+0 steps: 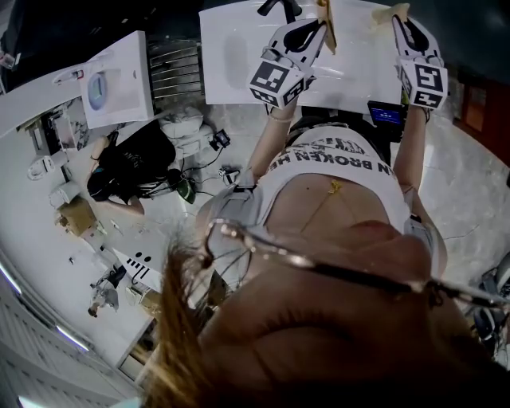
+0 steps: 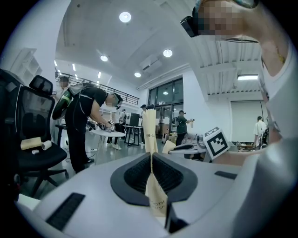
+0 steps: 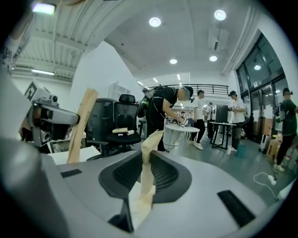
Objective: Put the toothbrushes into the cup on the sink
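Both grippers are raised in front of the person's chest, and each grips a toothbrush in a tan paper wrapper. My left gripper [image 1: 312, 33] [image 2: 151, 160] is shut on the left toothbrush [image 1: 327, 24] [image 2: 149, 132], which stands upright between its dark pads. Beside it, my right gripper [image 1: 405, 33] [image 3: 145, 169] is shut on the right toothbrush [image 1: 390, 13] [image 3: 149, 148], whose wrapper bends over at the top. The left toothbrush [image 3: 83, 124] also shows in the right gripper view. A white sink top [image 1: 239, 56] lies beyond the grippers. No cup is in view.
A dark tap-like fitting [image 1: 279, 6] stands at the sink top's far edge. A black office chair [image 3: 116, 128] [image 2: 32, 139], a round table [image 3: 181, 130] with a person bending over it [image 3: 163, 114], and further people stand in the room. Bags and cables [image 1: 135, 163] lie on the floor.
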`<move>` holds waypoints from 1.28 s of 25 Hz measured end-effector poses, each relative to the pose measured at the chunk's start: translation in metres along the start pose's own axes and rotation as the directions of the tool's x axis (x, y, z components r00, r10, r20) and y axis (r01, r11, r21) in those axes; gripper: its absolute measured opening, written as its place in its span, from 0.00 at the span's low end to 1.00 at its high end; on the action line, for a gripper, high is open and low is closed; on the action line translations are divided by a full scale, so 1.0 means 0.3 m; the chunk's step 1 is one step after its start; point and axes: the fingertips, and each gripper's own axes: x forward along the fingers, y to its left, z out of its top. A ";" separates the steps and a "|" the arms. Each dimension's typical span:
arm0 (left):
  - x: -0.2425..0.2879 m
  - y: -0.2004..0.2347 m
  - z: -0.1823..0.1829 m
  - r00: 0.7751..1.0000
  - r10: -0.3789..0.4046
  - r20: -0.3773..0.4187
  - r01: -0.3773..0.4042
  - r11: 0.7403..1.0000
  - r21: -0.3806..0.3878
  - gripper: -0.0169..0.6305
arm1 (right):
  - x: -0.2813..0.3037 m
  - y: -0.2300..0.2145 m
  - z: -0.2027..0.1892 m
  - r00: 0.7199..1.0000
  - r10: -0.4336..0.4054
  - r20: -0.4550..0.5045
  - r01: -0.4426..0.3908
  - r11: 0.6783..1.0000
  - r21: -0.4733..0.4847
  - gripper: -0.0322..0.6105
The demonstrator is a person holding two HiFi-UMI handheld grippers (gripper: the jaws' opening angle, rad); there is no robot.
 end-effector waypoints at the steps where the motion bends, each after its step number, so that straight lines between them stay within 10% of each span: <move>1: -0.002 0.003 -0.006 1.000 0.003 -0.003 -0.003 1.000 -0.001 0.06 | 0.011 -0.009 -0.019 1.000 -0.007 0.001 0.007 1.000 0.022 0.16; 14: -0.005 0.021 -0.037 1.000 0.009 -0.011 -0.010 1.000 -0.021 0.06 | 0.061 -0.068 -0.328 0.972 -0.103 -0.212 0.119 0.991 0.068 0.16; 32: 0.017 0.029 -0.024 0.999 -0.039 -0.002 0.039 0.999 0.002 0.06 | -0.055 -0.054 -0.254 0.977 -0.146 -0.159 0.174 0.967 0.185 0.29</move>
